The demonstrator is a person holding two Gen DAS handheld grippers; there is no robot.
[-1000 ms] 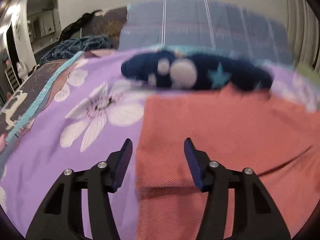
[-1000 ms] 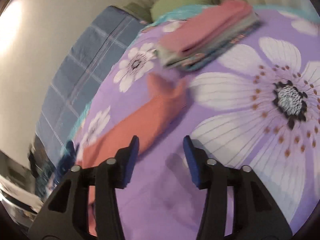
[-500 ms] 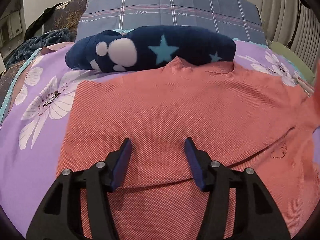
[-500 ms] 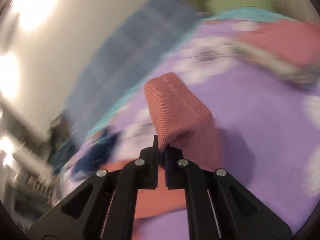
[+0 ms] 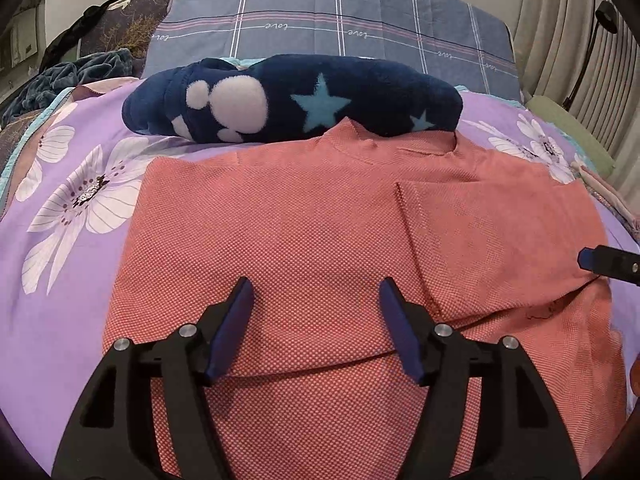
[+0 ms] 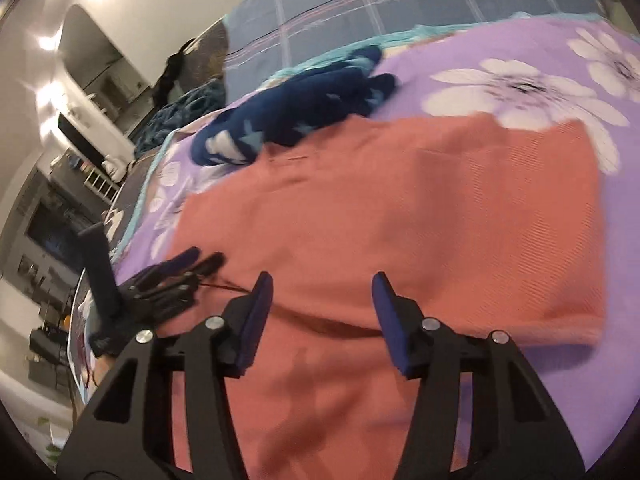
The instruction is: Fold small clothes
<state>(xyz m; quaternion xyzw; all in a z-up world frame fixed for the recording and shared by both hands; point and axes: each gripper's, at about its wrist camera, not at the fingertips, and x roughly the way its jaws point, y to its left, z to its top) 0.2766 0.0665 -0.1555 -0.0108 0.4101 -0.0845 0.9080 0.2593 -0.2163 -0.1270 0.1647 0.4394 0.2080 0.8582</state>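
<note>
Coral knit top (image 5: 320, 220) flat on bed, right sleeve folded in.

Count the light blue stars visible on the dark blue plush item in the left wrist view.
2. A large star sits near the middle of the dark blue plush item; a smaller star is lower right, just above the orange shirt's collar. More may be hidden behind.

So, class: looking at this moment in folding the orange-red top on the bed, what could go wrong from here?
1. The navy star fleece lies against the collar of the orange-red top; the next fold could drag or trap it.
2. The flap folded over on the top's right side looks loose, and both claws, left claw and right claw, are opening with nothing gripped, so it may slip back.
</note>
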